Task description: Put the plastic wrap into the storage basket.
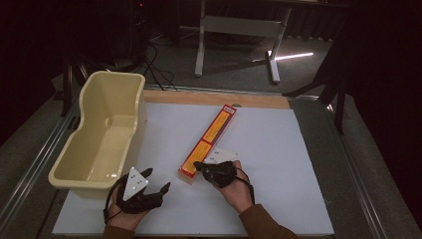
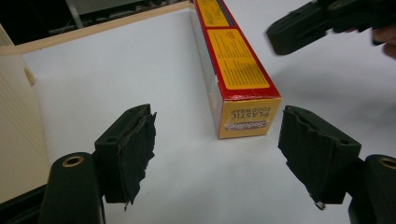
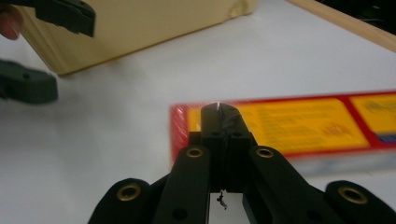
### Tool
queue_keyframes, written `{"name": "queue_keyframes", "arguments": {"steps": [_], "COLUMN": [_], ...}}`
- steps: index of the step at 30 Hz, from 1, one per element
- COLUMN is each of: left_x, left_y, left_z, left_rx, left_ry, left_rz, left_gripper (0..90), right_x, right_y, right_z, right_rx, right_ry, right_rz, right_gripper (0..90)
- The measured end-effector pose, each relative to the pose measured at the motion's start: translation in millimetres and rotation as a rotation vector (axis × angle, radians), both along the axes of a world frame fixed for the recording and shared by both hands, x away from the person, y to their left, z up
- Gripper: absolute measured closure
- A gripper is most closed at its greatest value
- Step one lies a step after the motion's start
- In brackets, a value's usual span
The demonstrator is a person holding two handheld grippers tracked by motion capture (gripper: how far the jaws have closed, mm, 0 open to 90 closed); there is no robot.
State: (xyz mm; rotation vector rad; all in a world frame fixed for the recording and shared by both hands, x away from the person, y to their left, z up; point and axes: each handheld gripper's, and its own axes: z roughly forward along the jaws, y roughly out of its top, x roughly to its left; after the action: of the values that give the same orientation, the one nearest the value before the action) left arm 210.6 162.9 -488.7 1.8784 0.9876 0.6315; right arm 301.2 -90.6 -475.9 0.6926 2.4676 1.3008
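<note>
A long red and yellow plastic food wrap box (image 1: 209,142) lies slantwise on the white table mat (image 1: 278,149). My right gripper (image 1: 198,166) is shut with nothing between its jaws, its tip at the near end of the box; in the right gripper view its closed tip (image 3: 220,111) hovers over the box's yellow top (image 3: 299,123). My left gripper (image 1: 158,182) stands open near the front edge, left of the box. In the left gripper view its pads (image 2: 140,140) flank the box's end face (image 2: 245,121), a short way off.
A cream plastic tub (image 1: 102,132) stands along the left side of the mat, close beside the left hand. A wooden strip (image 1: 214,98) borders the far edge. Metal rails run along both table sides. A white desk frame (image 1: 239,30) stands on the floor beyond.
</note>
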Motion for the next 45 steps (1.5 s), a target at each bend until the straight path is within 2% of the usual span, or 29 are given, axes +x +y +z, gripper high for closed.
{"name": "queue_keyframes", "arguments": {"steps": [1,2,3,4,11,16,19,21,29,33,35,38,41,45], "left_x": [0.0,0.0,0.0,0.0,-0.5,-0.7,-0.9,-0.6,-1.6,-1.8,-1.8,-1.9,-2.0,-1.7], "left_y": [0.0,-0.7,-0.7,-1.6,-2.8,-4.0,-4.6,-5.0,-7.0,-5.8,-5.7,-6.6,-7.0,-8.1], "left_z": [0.0,-0.3,-0.3,-0.7,-0.8,-1.0,-1.1,-1.5,-1.8,-1.6,-1.5,-1.6,-1.7,-2.2], "left_rx": [0.0,-0.001,-0.001,0.0,-0.003,0.0,-0.001,0.002,0.0,0.0,-0.004,-0.006,-0.004,-0.001], "left_ry": [0.0,0.001,0.001,0.0,-0.004,-0.006,-0.006,-0.004,-0.006,-0.007,-0.007,-0.01,-0.009,-0.009], "left_rz": [0.0,-0.006,-0.006,-0.01,-0.018,-0.024,-0.028,-0.031,-0.036,-0.033,-0.032,-0.032,-0.034,-0.036], "left_gripper": [26.5,26.5,26.5,26.5,26.5,26.5,26.5,26.5,26.5,26.5,26.5,26.5,26.5,26.5], "right_x": [0.0,0.7,0.7,1.4,6.8,12.8,15.4,15.7,17.9,14.8,13.4,9.6,7.1,2.1], "right_y": [0.0,12.9,12.9,22.6,58.1,74.5,79.0,80.6,80.5,72.1,69.4,56.2,48.4,26.9], "right_z": [0.0,-1.0,-1.0,-2.6,-11.8,-14.7,-19.0,-21.2,-17.0,-14.9,-14.5,-11.5,-10.9,-9.5], "right_rx": [0.0,-0.01,-0.01,-0.022,-0.074,-0.122,-0.146,-0.173,-0.212,-0.256,-0.261,-0.288,-0.293,-0.3], "right_ry": [0.0,0.005,0.005,0.004,0.021,0.022,0.04,0.036,0.075,0.074,0.079,0.106,0.113,0.141], "right_rz": [0.0,0.015,0.015,0.026,0.046,0.038,0.04,0.035,0.013,0.012,0.011,0.008,0.001,-0.033], "right_gripper": [89.7,89.7,89.7,89.7,89.7,89.7,89.6,89.7,89.8,89.8,89.8,89.8,89.8,89.8]}}
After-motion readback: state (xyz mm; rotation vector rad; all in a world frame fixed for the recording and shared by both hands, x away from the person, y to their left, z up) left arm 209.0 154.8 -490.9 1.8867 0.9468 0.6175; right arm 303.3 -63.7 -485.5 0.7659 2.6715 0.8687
